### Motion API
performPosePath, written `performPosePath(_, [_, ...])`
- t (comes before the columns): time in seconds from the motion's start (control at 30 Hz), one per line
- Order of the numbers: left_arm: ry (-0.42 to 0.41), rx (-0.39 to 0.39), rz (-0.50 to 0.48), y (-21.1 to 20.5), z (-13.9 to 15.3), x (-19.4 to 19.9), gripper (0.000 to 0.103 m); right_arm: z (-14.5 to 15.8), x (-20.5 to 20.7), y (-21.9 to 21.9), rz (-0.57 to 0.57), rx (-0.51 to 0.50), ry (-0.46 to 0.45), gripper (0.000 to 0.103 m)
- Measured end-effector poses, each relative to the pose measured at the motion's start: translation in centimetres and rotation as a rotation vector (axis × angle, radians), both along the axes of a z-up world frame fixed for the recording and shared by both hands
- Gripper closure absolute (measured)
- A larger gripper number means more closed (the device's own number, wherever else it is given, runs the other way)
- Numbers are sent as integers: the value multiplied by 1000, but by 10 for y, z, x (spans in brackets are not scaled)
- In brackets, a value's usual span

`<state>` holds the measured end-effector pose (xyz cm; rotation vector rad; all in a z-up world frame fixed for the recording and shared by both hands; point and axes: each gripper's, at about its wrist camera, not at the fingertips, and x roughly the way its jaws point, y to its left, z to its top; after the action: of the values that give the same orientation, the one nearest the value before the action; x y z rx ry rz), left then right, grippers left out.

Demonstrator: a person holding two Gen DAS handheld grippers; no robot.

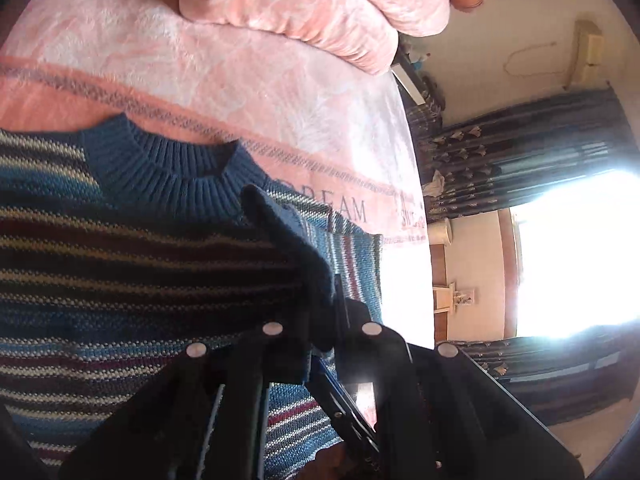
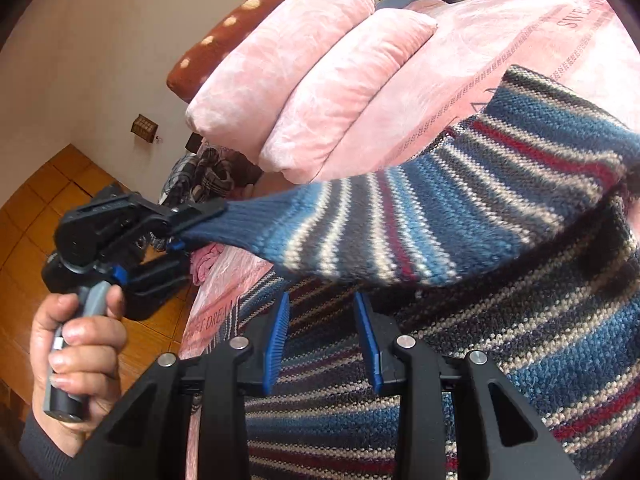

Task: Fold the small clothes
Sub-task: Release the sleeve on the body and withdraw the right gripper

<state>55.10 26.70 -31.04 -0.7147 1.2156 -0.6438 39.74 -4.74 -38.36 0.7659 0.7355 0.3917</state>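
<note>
1. A striped sweater (image 2: 460,360) was seen lying flat on a bed covered by a pink blanket (image 1: 240,92), its blue ribbed collar (image 1: 168,168) toward 12 o'clock in the left wrist view.
2. The left claw (image 2: 200,220) was seen clamped together on the blue cuff (image 2: 224,228) of the sleeve (image 2: 400,216); the sleeve was held stretched and lifted across the body, judged to be for folding it inward.
3. In the left wrist view the pinched dark knit (image 1: 288,240) was seen rising from between the closed fingers toward 11 o'clock.
4. The left tool was gripped by a hand (image 2: 80,340) at 8 o'clock in the right wrist view, fist around the grey handle, tool pointed toward 3 o'clock.
5. The right claw (image 2: 324,344) was seen with blue pads (image 2: 276,344) apart, nothing between them, hovering over the sweater body, apparently low; contact could not be told.
6. Its pose was judged as waiting to pin or smooth the body while the sleeve was laid.
7. Folded pink bedding (image 2: 304,80) was noted at 12 o'clock, apart from the sweater.
</note>
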Motion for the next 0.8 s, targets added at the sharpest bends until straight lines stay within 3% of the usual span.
performPosePath(0.2, [-68,-6,18,30,35,-8,97,-1,3,4,12,-2,3,69])
performPosePath(0.43, [-73,-13,72,77,41,-18,97,-4,3,8,23,-11,8,69])
performPosePath(0.63, [-48,-8,123,115,22,-28,97,-4,2,9,28,-20,7,69])
performPosePath(0.8, [23,6,175,146,-19,-34,97,-4,4,9,25,-23,11,69])
